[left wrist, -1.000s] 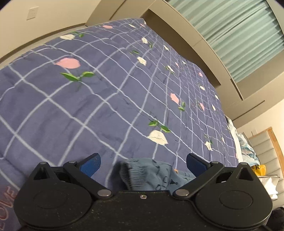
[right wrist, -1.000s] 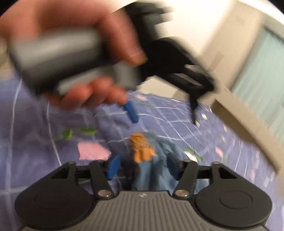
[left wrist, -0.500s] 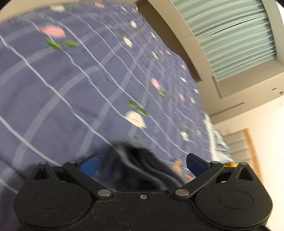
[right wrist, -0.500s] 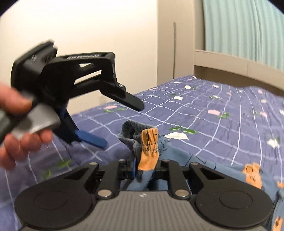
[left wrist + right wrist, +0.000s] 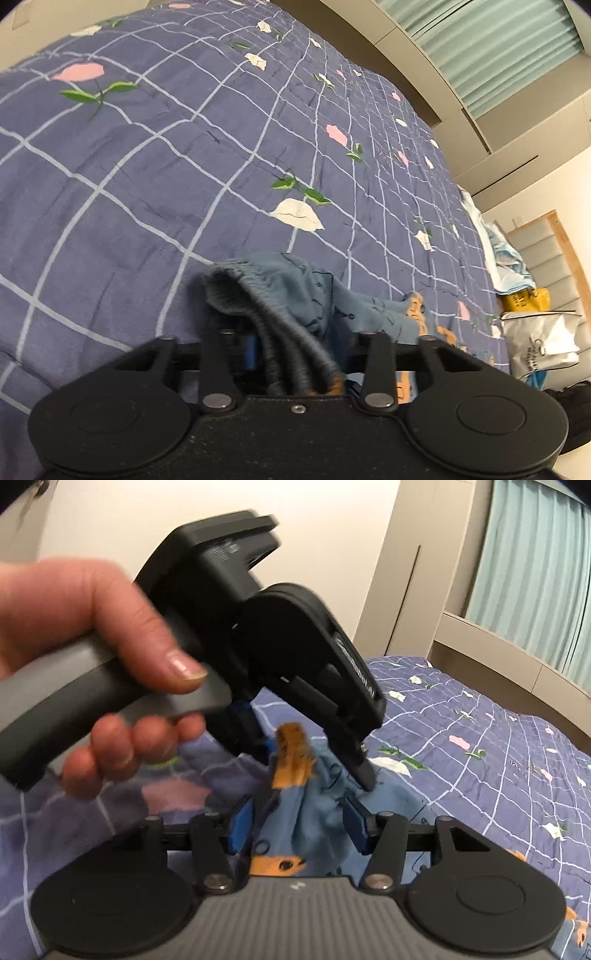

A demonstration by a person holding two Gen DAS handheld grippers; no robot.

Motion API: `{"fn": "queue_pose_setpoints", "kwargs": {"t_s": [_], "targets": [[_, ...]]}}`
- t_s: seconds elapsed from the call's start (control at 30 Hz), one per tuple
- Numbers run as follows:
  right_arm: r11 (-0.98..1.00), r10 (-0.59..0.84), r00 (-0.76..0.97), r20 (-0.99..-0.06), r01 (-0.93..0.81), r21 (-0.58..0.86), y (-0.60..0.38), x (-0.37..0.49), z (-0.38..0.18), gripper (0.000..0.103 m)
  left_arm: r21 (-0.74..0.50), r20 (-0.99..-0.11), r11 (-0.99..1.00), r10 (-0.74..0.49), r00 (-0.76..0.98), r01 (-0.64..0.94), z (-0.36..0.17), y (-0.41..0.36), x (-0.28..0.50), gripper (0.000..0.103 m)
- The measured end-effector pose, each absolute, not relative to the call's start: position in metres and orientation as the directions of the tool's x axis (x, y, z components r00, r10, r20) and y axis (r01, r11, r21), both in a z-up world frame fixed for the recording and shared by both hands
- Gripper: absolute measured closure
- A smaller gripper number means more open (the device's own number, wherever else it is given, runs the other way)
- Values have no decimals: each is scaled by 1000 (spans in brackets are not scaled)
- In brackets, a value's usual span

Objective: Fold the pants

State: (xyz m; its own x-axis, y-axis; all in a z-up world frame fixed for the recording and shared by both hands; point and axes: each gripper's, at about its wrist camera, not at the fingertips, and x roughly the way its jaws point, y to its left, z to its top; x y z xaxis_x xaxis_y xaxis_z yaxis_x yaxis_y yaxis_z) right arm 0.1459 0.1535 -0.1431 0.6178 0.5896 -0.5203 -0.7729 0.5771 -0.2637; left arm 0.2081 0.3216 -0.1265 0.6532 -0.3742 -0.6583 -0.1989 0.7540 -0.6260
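Left tongs [image 5: 295,354]: jaws have just been closing and now pinch the ribbed elastic waistband of the pants [image 5: 295,295], bunched into cords between them.
Right tongs [image 5: 299,825]: jaws have just been opening; blue pads stand apart on either side of a ridge of the cloth, which lies between them (whether the pads press it I cannot tell; it looks loose).
Person's hand [image 5: 110,657]: wrapped round the grey handle of the left tool, close above the right tongs in the right wrist view.
Pants, place: on the bed, at its near part, gathered in a heap directly under and between both tongs, one end lifted.
Pants, make: soft blue knit, small dark line drawings, orange patches [image 5: 291,757]; waistband thick, ribbed, stretchy; limp, creased, no fixed shape.
Progress: early, by my reckoning. No flat layer and no clean crease shows; the garment is crumpled, only its waistband gripped.
Left to do: likely spread it flat, lay leg on leg, fold lengthwise.
Bedspread [image 5: 147,166]: violet-blue quilted cotton, white grid lines, pink and white tulips with green leaves; slightly wrinkled, yielding.
Bags [image 5: 535,343]: white and yellow, beyond the bed's far edge.
Curtain [image 5: 498,48]: pale teal, pleated, behind a beige surround.
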Motion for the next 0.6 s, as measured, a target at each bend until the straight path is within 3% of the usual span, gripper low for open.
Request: {"fn": "queue_pose_setpoints", "kwargs": {"t_s": [0.1, 0.23, 0.33, 0.5, 0.53, 0.57, 0.6], "targets": [[584, 587, 621, -519, -769, -260, 157, 142, -145, 44, -622, -655, 758, -368, 660, -196, -125, 323, 206, 80], [585, 593, 629, -503, -765, -268, 165, 135, -145, 48, -622, -653, 760, -373, 660, -186, -121, 323, 204, 81], [600, 583, 642, -498, -754, -269, 168, 133, -144, 85, -625, -650, 758, -374, 661, -186, -119, 324, 204, 82], [636, 597, 627, -500, -750, -182, 162, 146, -141, 84, -631, -641, 756, -383, 665, -173, -115, 319, 204, 83], [641, 612, 613, -500, -754, -140, 157, 148, -138, 79, -632, -639, 757, -385, 667, -168, -113, 317, 204, 83], [646, 619, 599, -508, -756, -105, 151, 151, -136, 62, -633, -636, 757, -388, 667, -163, -112, 315, 206, 83], [652, 622, 580, -526, -756, -63, 143, 152, -131, 53, -632, -636, 758, -390, 666, -159, -110, 313, 207, 84]]}}
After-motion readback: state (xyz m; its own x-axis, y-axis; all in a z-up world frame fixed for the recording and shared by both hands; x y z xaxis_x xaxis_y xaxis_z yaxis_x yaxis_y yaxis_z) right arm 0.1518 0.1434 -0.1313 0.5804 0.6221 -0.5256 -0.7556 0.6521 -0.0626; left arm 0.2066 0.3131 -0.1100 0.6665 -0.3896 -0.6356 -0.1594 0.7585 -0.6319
